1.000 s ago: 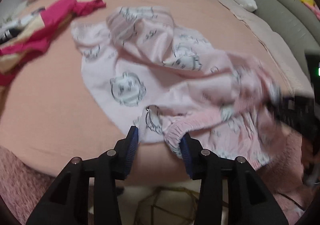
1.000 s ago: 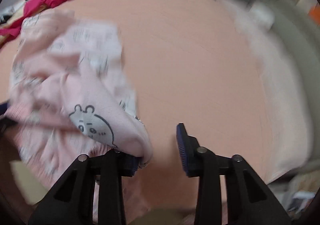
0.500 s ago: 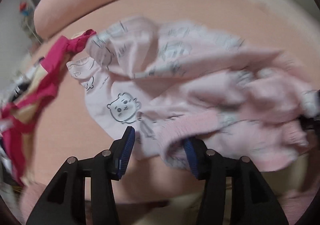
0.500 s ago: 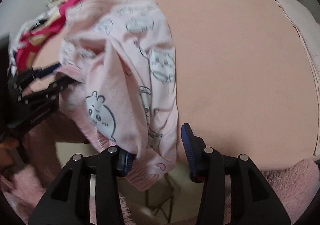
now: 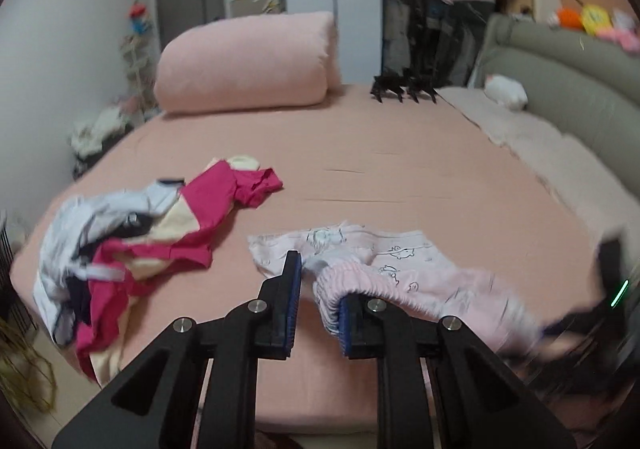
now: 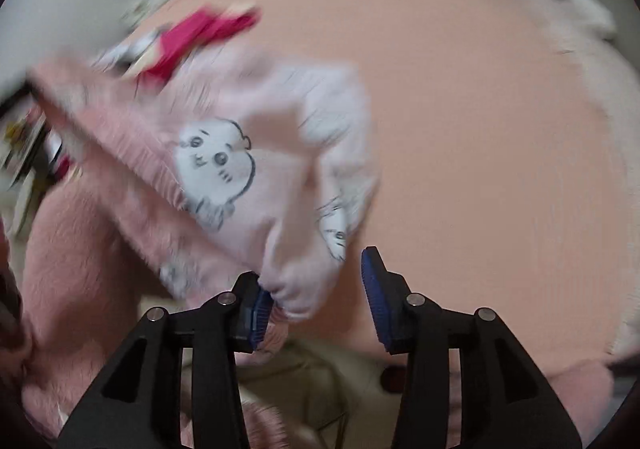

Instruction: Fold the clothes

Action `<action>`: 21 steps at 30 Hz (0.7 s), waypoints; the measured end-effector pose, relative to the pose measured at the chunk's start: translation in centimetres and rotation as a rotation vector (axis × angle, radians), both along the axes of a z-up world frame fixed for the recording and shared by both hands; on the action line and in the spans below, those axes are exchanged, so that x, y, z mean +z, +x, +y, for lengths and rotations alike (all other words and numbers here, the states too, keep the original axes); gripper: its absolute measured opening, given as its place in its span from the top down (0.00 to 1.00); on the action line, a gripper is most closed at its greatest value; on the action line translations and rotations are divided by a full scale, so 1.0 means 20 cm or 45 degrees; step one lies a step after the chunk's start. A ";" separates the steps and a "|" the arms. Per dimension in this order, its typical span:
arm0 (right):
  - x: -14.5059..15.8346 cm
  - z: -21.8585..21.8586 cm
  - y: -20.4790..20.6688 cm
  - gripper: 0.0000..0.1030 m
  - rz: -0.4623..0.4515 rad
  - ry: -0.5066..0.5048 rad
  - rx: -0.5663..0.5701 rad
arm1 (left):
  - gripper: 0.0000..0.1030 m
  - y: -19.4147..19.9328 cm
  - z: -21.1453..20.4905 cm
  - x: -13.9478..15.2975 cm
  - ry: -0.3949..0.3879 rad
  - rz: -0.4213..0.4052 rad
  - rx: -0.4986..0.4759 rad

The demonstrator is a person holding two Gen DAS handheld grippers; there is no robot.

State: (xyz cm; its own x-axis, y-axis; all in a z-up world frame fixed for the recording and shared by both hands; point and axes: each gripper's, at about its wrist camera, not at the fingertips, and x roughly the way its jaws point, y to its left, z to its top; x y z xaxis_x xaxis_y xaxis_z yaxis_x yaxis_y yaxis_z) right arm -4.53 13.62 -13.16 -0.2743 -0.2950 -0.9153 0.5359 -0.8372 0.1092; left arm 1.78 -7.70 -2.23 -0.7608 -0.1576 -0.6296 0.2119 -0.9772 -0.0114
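Left wrist view: the left gripper [image 5: 316,307] sits low over the near edge of the bed [image 5: 400,185], fingers spread with a clear gap between the blue pads. The gathered waistband of the pink printed garment [image 5: 400,269] drapes over the tip of the right-hand finger [image 5: 347,325]; the other finger [image 5: 291,301] stands just beside the cloth — whether it touches I cannot tell. Nothing is pinched between the pads. The garment lies partly on the sheet near the front edge and trails off to the right, blurred, toward a dark shape at the frame edge.

To the left on the bed, a pile of clothes [image 5: 132,241] — magenta, cream, grey-white — well apart from the gripper. A rolled pink duvet [image 5: 248,61] lies at the far end. A grey-green headboard [image 5: 560,81] runs along the right side, with a white plush toy [image 5: 506,91] beside it.

Right wrist view: heavily blurred. The right gripper [image 6: 316,301] has its fingers spread wide. The same garment [image 6: 240,169], with a cartoon animal face printed on it, hangs over the left-hand finger [image 6: 256,313]; the right-hand finger [image 6: 376,297] is bare and apart from the cloth. The fabric stretches up and to the left, lifted off the sheet. Magenta clothing [image 6: 200,33] shows behind it.
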 end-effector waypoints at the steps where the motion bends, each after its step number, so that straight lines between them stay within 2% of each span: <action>1: -0.06 -0.05 0.02 0.58 -0.018 0.025 0.027 | 0.84 0.01 -0.01 -0.03 0.015 -0.023 0.006; 3: -0.12 -0.10 0.03 0.58 0.007 0.081 0.011 | 0.83 0.04 0.00 -0.13 0.025 -0.081 0.012; 5: -0.15 -0.14 0.03 0.58 0.044 0.139 -0.022 | 0.83 0.07 -0.01 -0.24 0.089 -0.147 0.001; 7: -0.10 -0.17 0.04 0.56 0.138 0.142 -0.019 | 0.83 0.09 -0.03 -0.34 0.164 -0.207 0.000; 8: -0.06 -0.19 0.05 0.54 0.193 0.133 -0.004 | 0.83 0.10 -0.03 -0.38 0.191 -0.223 0.002; 10: -0.01 -0.27 0.07 0.42 0.271 0.142 0.082 | 0.83 0.10 -0.05 -0.43 0.231 -0.231 0.007; 11: -0.02 -0.34 0.08 0.38 0.282 0.193 0.145 | 0.83 0.10 -0.05 -0.43 0.253 -0.228 0.007; 12: -0.06 -0.41 0.09 0.43 0.279 0.269 0.216 | 0.83 0.10 -0.06 -0.44 0.263 -0.225 0.008; 13: -0.11 -0.45 0.09 0.52 0.273 0.327 0.262 | 0.83 0.09 -0.06 -0.43 0.258 -0.222 0.012; 14: -0.16 -0.44 0.07 0.74 0.256 0.356 0.254 | 0.83 0.08 -0.06 -0.43 0.243 -0.221 0.017; 15: -0.20 -0.40 0.06 0.82 0.231 0.375 0.223 | 0.83 0.08 -0.07 -0.43 0.229 -0.222 0.023; 18: -0.16 -0.27 -0.04 0.85 0.204 0.297 0.045 | 0.80 0.08 -0.09 -0.46 0.241 -0.249 0.018; 21: -0.06 -0.13 -0.11 0.85 0.292 0.320 -0.089 | 0.76 0.01 -0.10 -0.56 0.277 -0.322 -0.032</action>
State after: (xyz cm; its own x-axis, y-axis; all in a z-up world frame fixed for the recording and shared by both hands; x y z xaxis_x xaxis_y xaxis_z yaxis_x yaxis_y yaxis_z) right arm -6.81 10.99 -14.29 -0.4931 -0.0417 -0.8690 0.4630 -0.8582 -0.2215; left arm 1.99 -9.73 -13.34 -0.5778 0.0181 -0.8160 0.2104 -0.9627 -0.1703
